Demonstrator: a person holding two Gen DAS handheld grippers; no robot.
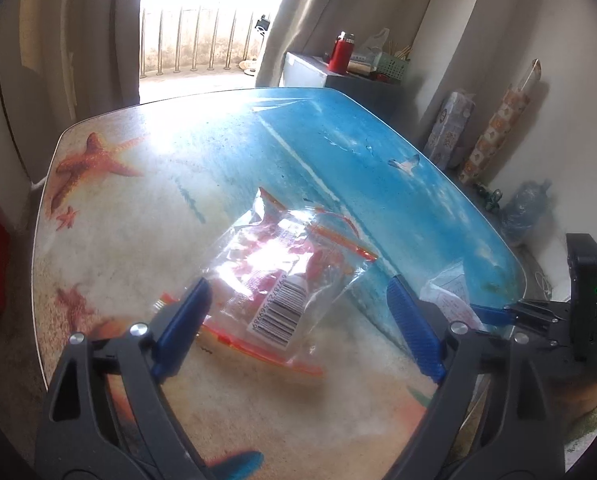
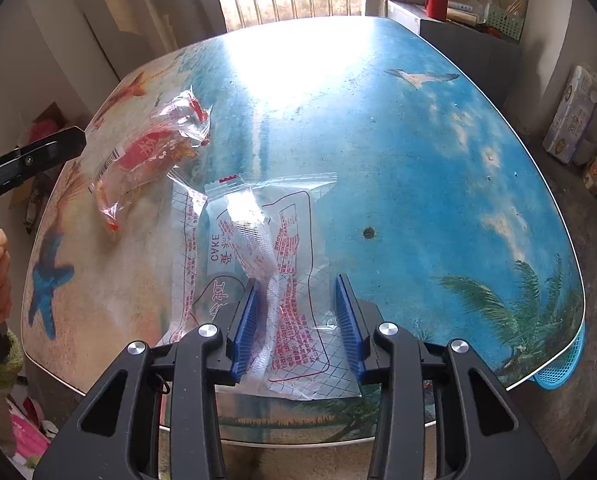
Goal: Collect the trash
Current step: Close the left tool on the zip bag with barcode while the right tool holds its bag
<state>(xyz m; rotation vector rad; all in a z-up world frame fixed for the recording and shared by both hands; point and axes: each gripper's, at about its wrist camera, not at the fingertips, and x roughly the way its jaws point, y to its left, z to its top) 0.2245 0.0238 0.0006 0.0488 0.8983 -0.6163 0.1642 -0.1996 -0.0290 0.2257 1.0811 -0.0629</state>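
the word "cake" stands in dark outline letters, upside down in the right wrist view, on the clear cake wrapper (image 2: 282, 264), beside large chinese characters and blocks of small red print too fine to read. the red-printed snack bag (image 1: 294, 276) carries a white barcode label whose digits read partly as "6978725 56998"; the last ones are unclear. its white characters on the red patch cannot be made out.
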